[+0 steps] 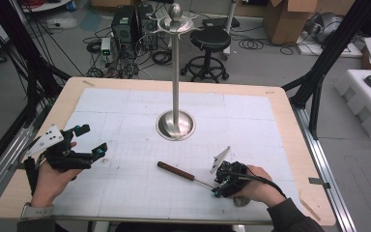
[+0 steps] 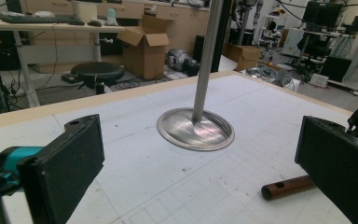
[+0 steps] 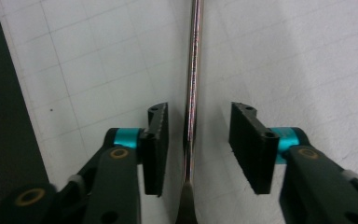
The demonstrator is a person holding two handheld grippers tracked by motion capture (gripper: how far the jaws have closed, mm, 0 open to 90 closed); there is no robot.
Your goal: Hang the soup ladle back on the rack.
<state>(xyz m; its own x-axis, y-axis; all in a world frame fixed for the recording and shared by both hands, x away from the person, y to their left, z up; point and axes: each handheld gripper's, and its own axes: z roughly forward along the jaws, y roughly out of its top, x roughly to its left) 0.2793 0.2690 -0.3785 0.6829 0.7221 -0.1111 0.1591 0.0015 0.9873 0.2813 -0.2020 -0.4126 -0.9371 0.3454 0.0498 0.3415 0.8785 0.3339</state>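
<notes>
Right gripper [image 3: 196, 149]: jaws standing either side of tool shaft [image 3: 193, 84], not pressing
Left gripper [image 2: 191, 172]: hovering wide open

Steel stand [image 1: 175, 72], round base on white grid mat [image 1: 125, 111], mid-desk [image 1: 290, 145]; ball finial on top. Behind desk on floor: black stool [image 1: 210, 41], PC towers [image 1: 125, 21], cable clutter, cardboard boxes [image 1: 285, 17]. White foam block [image 1: 367, 104] off to one side.
</notes>
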